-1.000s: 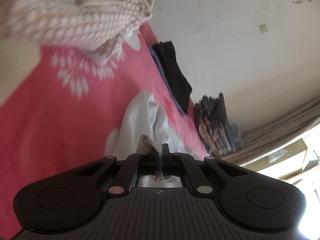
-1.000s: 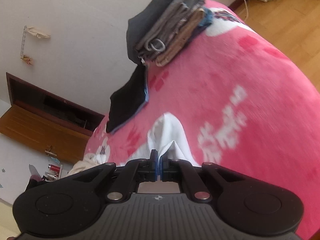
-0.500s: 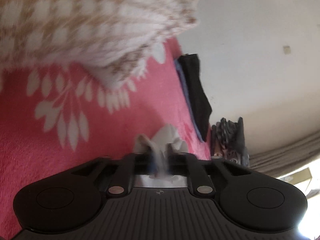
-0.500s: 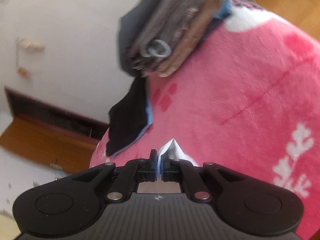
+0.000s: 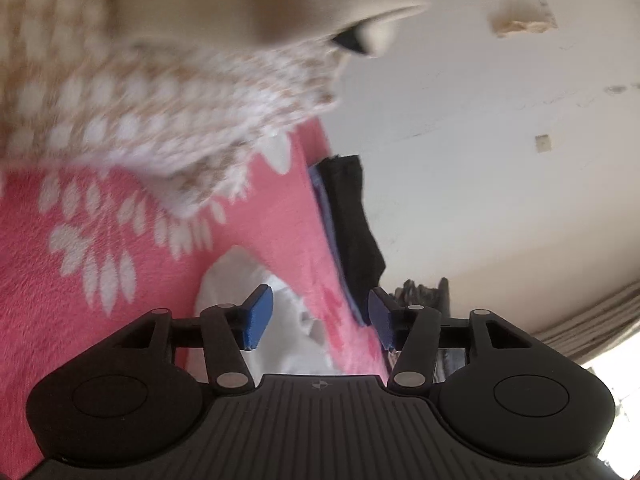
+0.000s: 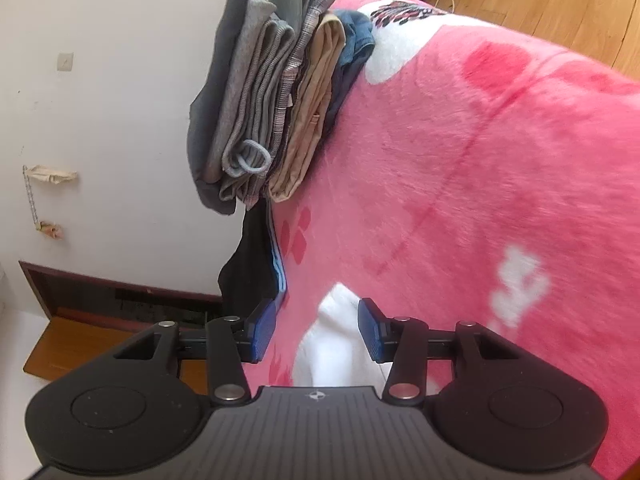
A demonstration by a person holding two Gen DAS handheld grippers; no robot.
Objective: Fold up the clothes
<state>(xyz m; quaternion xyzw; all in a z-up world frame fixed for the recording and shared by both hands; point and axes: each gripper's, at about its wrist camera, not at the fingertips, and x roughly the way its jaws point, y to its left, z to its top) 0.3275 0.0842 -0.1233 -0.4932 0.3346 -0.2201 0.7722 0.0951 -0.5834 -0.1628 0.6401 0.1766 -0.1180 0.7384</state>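
In the left wrist view, the left gripper (image 5: 318,318) hangs low over a pink blanket (image 5: 80,280) printed with white leaves. Its jaws are spreading apart, and the blue pads (image 5: 256,316) press on nothing. A white garment (image 5: 248,276) lies crumpled on the blanket right below and between the fingers, free of both pads. Up and to the left, a blurred heap of clothes (image 5: 168,120) in a brown-and-white knit, with a beige piece on top, fills the upper part of the view. Along the far edge of the blanket, against a pale wall (image 5: 500,160), lies a flat black garment (image 5: 352,224) over something blue. Beyond it a stack of folded clothes (image 5: 424,294) shows only as a dark, small shape.

In the right wrist view, the right gripper (image 6: 318,330) is also low over the same pink blanket (image 6: 480,200), and its jaws are opening as well. The white garment (image 6: 334,344) lies on the blanket between the fingers; neither blue pad (image 6: 262,330) touches it. Farther off, the stack of folded clothes (image 6: 272,92) sits at the blanket's edge by the wall, in grey, checked, tan and blue layers. The black garment (image 6: 250,264) lies flat between that stack and the gripper. A wooden floor (image 6: 560,8) shows at the upper right.
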